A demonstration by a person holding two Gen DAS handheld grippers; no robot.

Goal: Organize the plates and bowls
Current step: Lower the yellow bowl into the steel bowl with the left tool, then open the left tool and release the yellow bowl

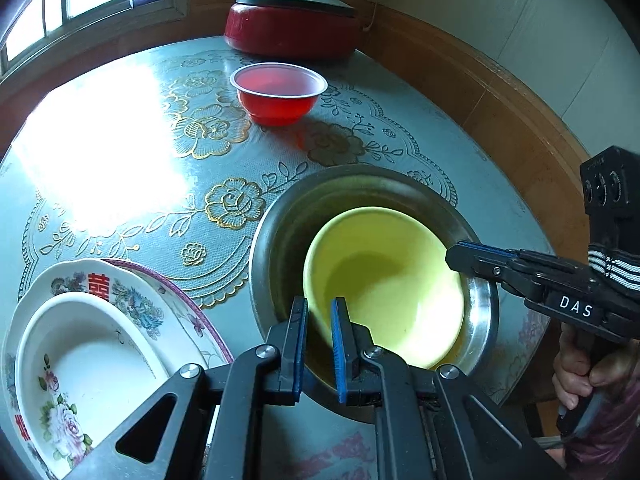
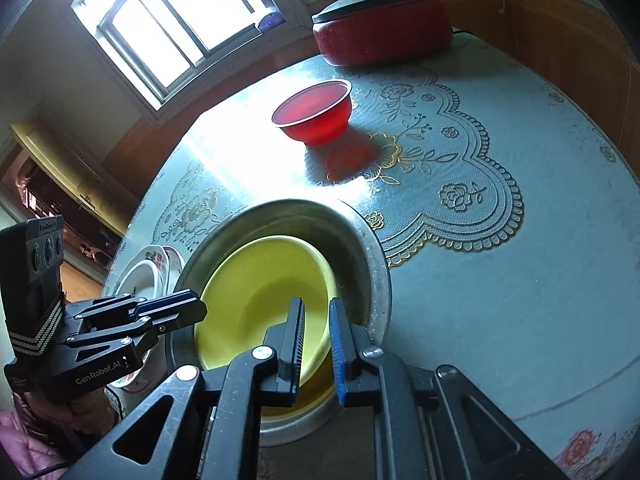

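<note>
A round counter (image 1: 460, 168) covered with a pale blue floral cloth stands against wood-panelled walls, a window (image 2: 176, 28) at the far left. Near the front edge sits a metal basin (image 1: 280, 220), and inside it lies a yellow bowl (image 1: 384, 280), tilted against the basin's inner wall. The left gripper (image 1: 319, 312) is at the bowl's near-left rim: its blue-padded fingers (image 1: 339, 336) straddle that rim with a narrow gap between them, but whether the pads actually press on the bowl cannot be told. The right gripper (image 2: 318, 314) is placed likewise at the bowl's right-hand rim, one finger inside the bowl and one between bowl and basin wall; the gap is narrow and contact cannot be confirmed. Seen from the left wrist view, the right gripper's tips reach over the basin rim at the bowl's edge. To the left of the basin, near the counter edge, a white floral dish (image 1: 92, 360) rests on a larger patterned plate (image 1: 132, 292) bearing red characters. Further back, well apart from the basin, stands a translucent red bowl (image 1: 278, 94). Behind it, at the far edge by the wall, is a red cooker (image 1: 290, 32) with a grey lid.
</note>
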